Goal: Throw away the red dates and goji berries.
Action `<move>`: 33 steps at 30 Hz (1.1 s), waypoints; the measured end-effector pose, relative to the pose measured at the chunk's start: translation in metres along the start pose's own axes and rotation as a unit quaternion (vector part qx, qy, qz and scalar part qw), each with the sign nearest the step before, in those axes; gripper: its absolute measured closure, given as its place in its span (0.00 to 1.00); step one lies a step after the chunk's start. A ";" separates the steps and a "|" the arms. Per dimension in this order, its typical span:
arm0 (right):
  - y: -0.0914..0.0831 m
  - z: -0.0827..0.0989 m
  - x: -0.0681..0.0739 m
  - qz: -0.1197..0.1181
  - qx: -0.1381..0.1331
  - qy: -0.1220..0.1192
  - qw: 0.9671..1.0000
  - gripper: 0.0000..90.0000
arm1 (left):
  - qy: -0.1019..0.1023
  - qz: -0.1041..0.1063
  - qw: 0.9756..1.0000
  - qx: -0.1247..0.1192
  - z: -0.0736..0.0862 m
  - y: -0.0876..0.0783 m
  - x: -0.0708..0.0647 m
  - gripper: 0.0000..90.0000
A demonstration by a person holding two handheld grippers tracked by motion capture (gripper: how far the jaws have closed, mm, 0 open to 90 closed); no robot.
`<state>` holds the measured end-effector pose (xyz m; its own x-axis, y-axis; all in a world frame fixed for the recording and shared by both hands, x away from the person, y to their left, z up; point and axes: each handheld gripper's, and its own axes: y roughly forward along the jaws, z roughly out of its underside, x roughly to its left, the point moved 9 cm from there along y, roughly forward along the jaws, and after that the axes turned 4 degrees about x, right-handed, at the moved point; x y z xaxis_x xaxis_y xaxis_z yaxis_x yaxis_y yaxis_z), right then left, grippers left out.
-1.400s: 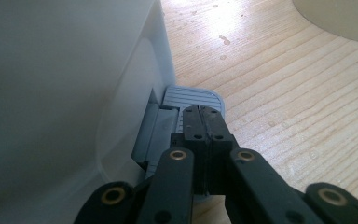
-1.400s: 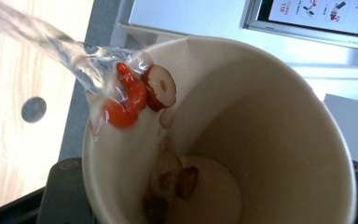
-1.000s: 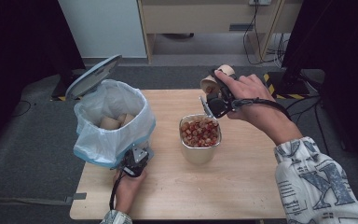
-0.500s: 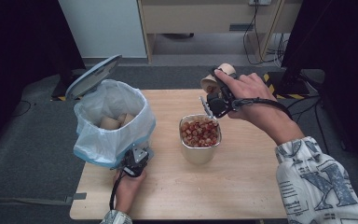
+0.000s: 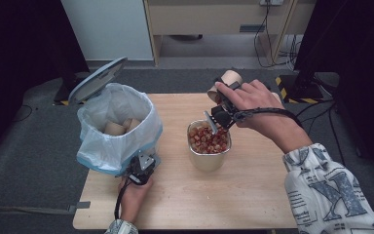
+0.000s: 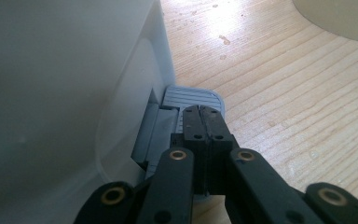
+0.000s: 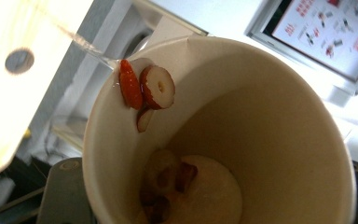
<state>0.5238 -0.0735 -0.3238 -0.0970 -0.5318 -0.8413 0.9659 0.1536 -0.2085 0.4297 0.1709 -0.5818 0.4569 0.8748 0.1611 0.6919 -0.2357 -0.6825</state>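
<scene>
1. paper cup (image 5: 226,83) held tipped in the right gripper (image 5: 220,108), far-right of table centre, just above the far rim of the metal pot (image 5: 208,158); jaws narrow, clamped on the cup.
2. inside the cup (image 7: 270,140), a few red fruit slices (image 7: 157,87) stick near the rim.
3. pot holds red fruit pieces (image 5: 205,138), mid table.
4. left gripper (image 5: 141,168) near-left, jaws pressed together on the grey pedal (image 6: 191,98) of the lined bin (image 5: 117,131).
5. bin lid (image 5: 97,79) up; wooden table (image 5: 253,204).
</scene>
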 end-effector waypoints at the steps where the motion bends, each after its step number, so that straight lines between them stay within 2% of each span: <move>1: 0.001 0.001 0.000 0.001 0.003 -0.001 1.000 0.37 | 0.000 0.000 1.000 0.000 0.000 0.000 0.000 0.99; 11: 0.000 0.005 -0.004 0.006 0.007 0.006 1.000 0.37 | 0.001 0.000 1.000 0.000 0.000 0.000 0.000 0.99; 15: -0.001 0.007 -0.008 0.012 0.011 0.019 1.000 0.37 | 0.000 0.000 1.000 0.000 0.000 0.000 0.000 0.99; 17: 0.002 0.001 -0.002 0.007 0.010 0.008 1.000 0.37 | 0.000 0.000 1.000 0.000 0.000 0.000 0.000 0.99; 20: 0.007 -0.011 0.012 -0.001 0.006 -0.035 0.999 0.37 | 0.000 0.001 1.000 0.000 0.000 0.000 0.000 0.99; 22: 0.007 -0.014 0.014 -0.004 0.006 -0.035 0.999 0.37 | 0.000 0.001 1.000 0.000 0.000 0.000 0.000 0.99; 25: 0.006 -0.011 0.009 0.000 0.008 -0.029 1.000 0.37 | 0.000 0.001 1.000 0.000 0.000 0.000 0.000 0.99; 26: 0.005 -0.010 0.009 0.000 0.007 -0.010 1.000 0.37 | 0.000 0.000 1.000 0.000 0.000 0.000 0.000 0.99; 27: 0.004 -0.009 0.005 0.003 0.005 -0.018 1.000 0.37 | 0.000 0.000 1.000 0.000 0.000 0.000 0.000 0.99; 29: 0.002 -0.005 0.003 0.006 0.008 -0.004 1.000 0.37 | 0.000 0.000 1.000 0.000 0.000 0.000 0.000 0.99; 31: 0.002 -0.005 0.002 0.011 0.012 -0.003 1.000 0.37 | 0.000 0.000 1.000 0.000 0.000 0.000 0.000 0.99; 32: 0.004 -0.008 0.005 0.012 0.015 -0.013 1.000 0.37 | 0.000 0.000 1.000 0.000 0.000 0.000 0.000 0.99; 33: 0.007 -0.017 0.016 0.002 0.006 -0.042 0.999 0.37 | 0.001 0.000 1.000 0.000 0.000 0.000 0.000 0.99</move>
<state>0.5247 -0.0664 -0.3471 -0.0739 -0.5994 -0.7970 0.9688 0.1463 -0.1999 0.4297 0.1710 -0.5818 0.4578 0.8743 0.1615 0.6913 -0.2359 -0.6830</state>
